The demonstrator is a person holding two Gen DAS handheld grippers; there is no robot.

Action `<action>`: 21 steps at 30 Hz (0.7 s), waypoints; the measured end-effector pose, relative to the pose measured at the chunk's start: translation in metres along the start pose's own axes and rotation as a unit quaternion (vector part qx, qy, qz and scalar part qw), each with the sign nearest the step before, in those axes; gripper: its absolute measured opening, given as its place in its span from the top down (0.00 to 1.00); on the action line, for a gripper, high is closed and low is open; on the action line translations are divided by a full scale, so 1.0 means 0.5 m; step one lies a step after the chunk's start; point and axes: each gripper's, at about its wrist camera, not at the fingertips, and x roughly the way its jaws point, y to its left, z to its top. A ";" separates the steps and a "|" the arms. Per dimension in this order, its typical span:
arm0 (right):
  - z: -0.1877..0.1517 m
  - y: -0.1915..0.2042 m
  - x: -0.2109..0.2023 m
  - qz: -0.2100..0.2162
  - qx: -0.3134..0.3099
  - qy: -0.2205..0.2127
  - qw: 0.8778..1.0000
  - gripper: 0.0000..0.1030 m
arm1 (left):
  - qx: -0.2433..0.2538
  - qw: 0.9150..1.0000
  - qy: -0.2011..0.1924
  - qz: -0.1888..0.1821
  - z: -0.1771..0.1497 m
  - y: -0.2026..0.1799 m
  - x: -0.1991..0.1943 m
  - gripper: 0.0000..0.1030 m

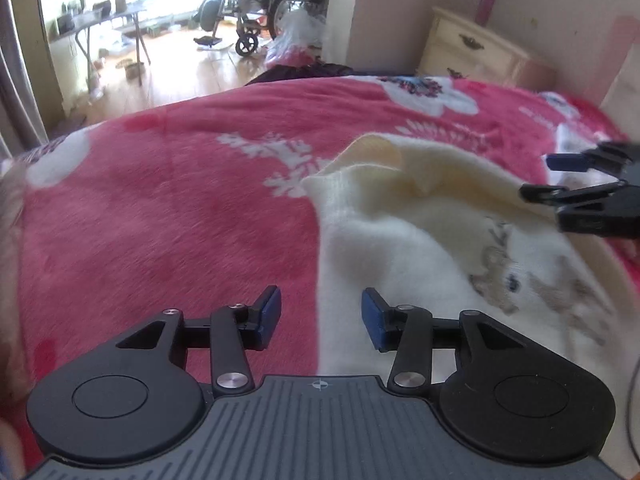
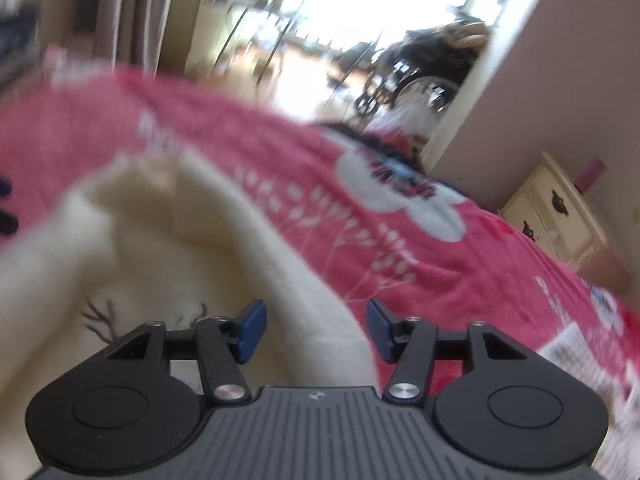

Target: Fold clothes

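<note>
A cream sweater (image 1: 400,248) with a brown animal print (image 1: 516,280) lies on a pink flowered blanket (image 1: 160,208). A sleeve or edge is folded over its upper part. My left gripper (image 1: 321,318) is open and empty, over the sweater's left edge. My right gripper (image 2: 316,330) is open and empty, over the sweater's right edge (image 2: 312,292); the right wrist view is blurred. The right gripper also shows at the right edge of the left wrist view (image 1: 560,178), above the sweater. The sweater (image 2: 140,248) fills the lower left of the right wrist view.
The blanket (image 2: 440,248) covers a bed. A cream dresser (image 1: 476,52) stands by the wall beyond the bed, also in the right wrist view (image 2: 560,216). A wheelchair (image 1: 272,4) and a folding table (image 1: 108,20) stand on the wooden floor beyond.
</note>
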 end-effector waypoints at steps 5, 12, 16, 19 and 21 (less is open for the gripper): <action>-0.062 -0.035 -0.174 0.096 0.120 -0.040 0.987 0.29 | -0.009 0.999 0.006 -0.044 -0.070 0.019 -0.085 0.46; -0.184 0.038 -0.343 0.266 0.196 0.012 0.944 0.28 | -0.046 0.988 0.077 -0.129 -0.247 0.017 -0.220 0.42; -0.245 0.124 -0.384 0.380 0.248 0.062 0.889 0.28 | -0.055 0.980 0.111 -0.159 -0.381 0.009 -0.261 0.39; -0.286 0.205 -0.391 0.426 0.252 0.112 0.862 0.28 | -0.046 0.978 0.123 -0.162 -0.468 0.001 -0.274 0.32; -0.312 0.262 -0.386 0.435 0.246 0.142 0.854 0.28 | -0.033 0.981 0.127 -0.146 -0.506 -0.011 -0.276 0.28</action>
